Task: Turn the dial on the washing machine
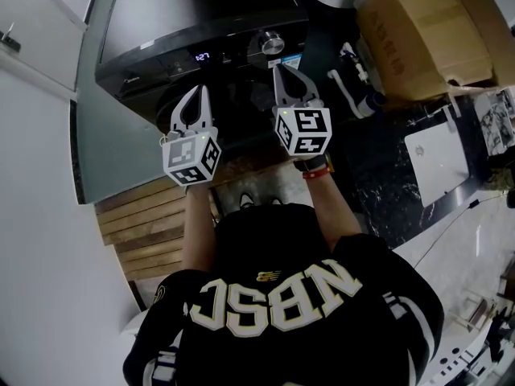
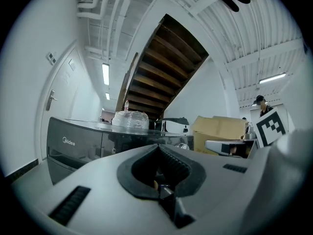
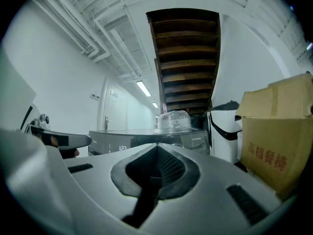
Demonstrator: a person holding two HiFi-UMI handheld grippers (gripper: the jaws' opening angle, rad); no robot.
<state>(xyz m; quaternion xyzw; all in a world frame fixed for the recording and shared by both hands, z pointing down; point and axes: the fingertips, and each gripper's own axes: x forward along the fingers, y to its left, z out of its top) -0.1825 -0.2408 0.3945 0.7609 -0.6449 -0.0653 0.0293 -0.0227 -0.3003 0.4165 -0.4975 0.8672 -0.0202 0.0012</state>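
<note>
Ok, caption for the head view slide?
Left hand-held gripper and right hand-held gripper, both shut, face the washing machine; the right one is close to its dial.

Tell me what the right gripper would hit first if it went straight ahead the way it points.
The right gripper would most likely meet the dial on the washing machine first, though depth is unclear.

The left claw (image 1: pixel 195 92) and right claw (image 1: pixel 283 69) point level side by side, jaws together, empty.
</note>
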